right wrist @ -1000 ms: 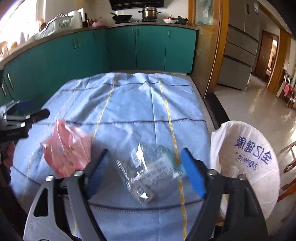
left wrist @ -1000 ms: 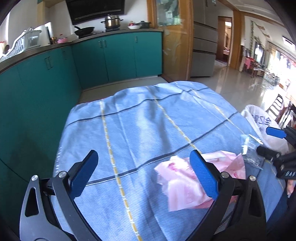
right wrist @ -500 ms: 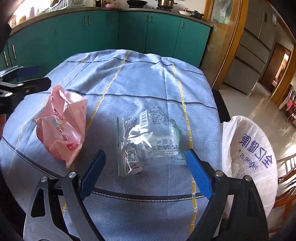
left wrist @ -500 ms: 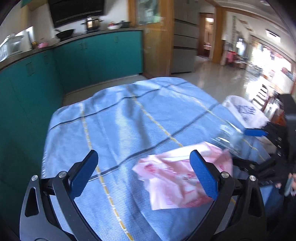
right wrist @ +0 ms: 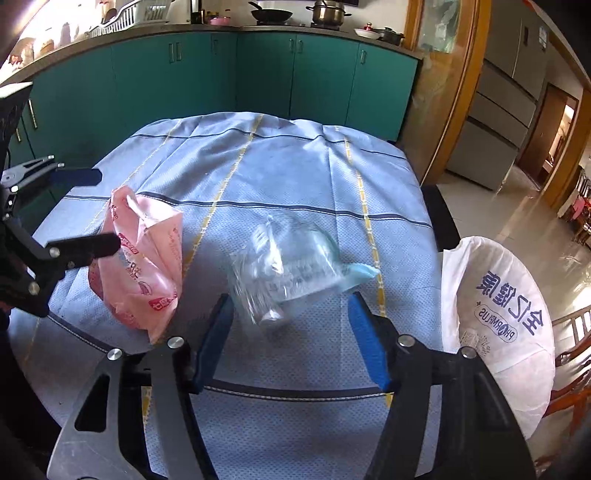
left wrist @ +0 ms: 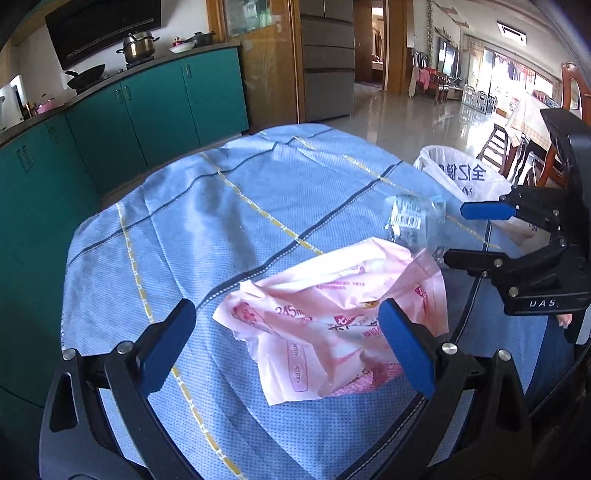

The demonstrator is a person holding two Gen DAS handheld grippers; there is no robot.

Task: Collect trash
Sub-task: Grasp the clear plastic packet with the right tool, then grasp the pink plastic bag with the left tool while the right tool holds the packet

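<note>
A round tabletop (right wrist: 295, 177) covered with a pale blue cloth crossed by yellow and dark stripes carries two pieces of trash. A crumpled pink plastic package (left wrist: 332, 317) with red print lies toward the person's left, and a clear crinkled wrapper (right wrist: 291, 266) with a barcode label and a light blue edge lies just to its right, close by; from the left wrist view the wrapper (left wrist: 410, 221) sits right behind the pink package, and whether the two touch is hard to say. The left gripper (left wrist: 291, 339) hangs low over the pink package with its blue-padded fingers wide apart, the right-hand pad overlapping the package's edge in view, nothing pinched between them. The right gripper (right wrist: 291, 336) sits just in front of the clear wrapper, its fingers likewise spread, with the wrapper's near end between their tips but not gripped. Beside the tabletop on the right stands a bin lined with a white bag (right wrist: 498, 306) printed in blue characters, its mouth open. Teal cabinets (right wrist: 258, 81) run along the far wall, with a steel pot (right wrist: 327, 11) and a wok (right wrist: 271, 14) on the stove above them.
</note>
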